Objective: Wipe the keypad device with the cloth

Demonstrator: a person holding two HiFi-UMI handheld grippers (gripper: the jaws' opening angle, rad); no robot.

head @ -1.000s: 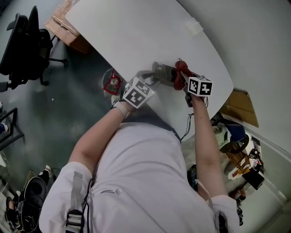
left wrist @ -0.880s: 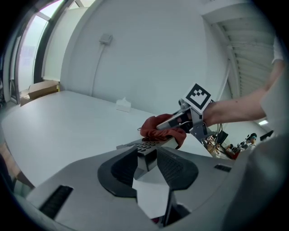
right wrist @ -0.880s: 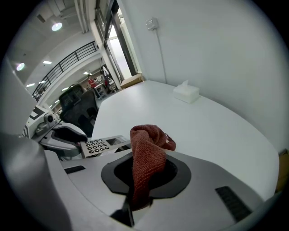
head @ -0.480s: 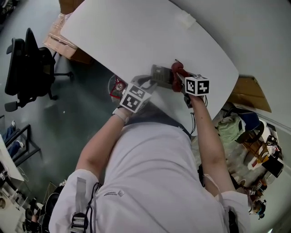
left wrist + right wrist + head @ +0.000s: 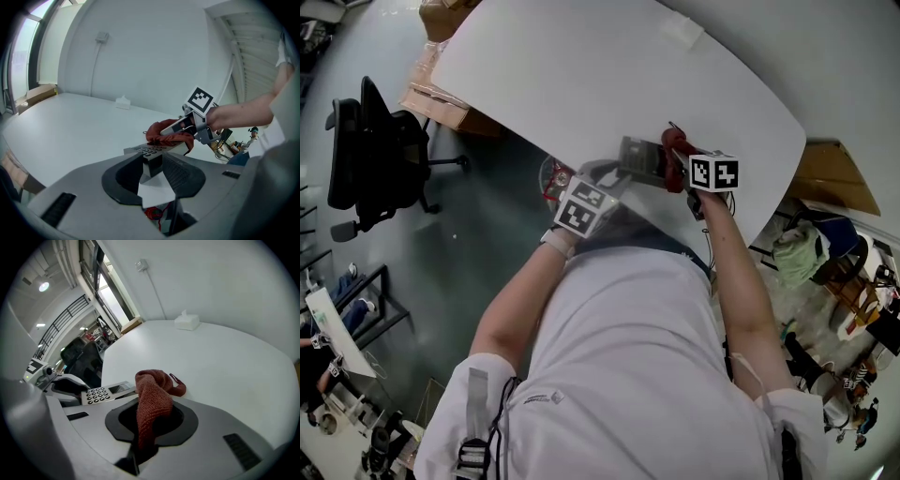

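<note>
Standing by, I'd say the wipe is in hand but not done. The keypad device (image 5: 149,150) sits at the near edge of the white table (image 5: 225,362), with its near end lodged between the fingers of the left gripper (image 5: 153,164). Those fingers stand fairly wide yet look pressed on the device's dark end, so I take it as a steadying grip. The angle is poor for judging how firmly the pads bear on it.

The right gripper (image 5: 151,414) has its fingers closed on the red cloth (image 5: 154,380). A thick fold runs up out of the pinch and bunches just beyond the fingertips, with a loose tail curling off to one side. From the left gripper view the bunch rests on the far end of the device, the end away from the left fingers. The number keys just ahead of those fingers lie bare.

So the cloth is on the device, and at least the keys nearest the left fingers have yet to come under it. Whether any part is already clean, I can't tell.

Both forearms reach forward from the person's chest and meet at the table's near edge. The left gripper slopes gently down along the device. The right arm is stretched out straighter and tips its gripper more steeply onto the far end.
</note>
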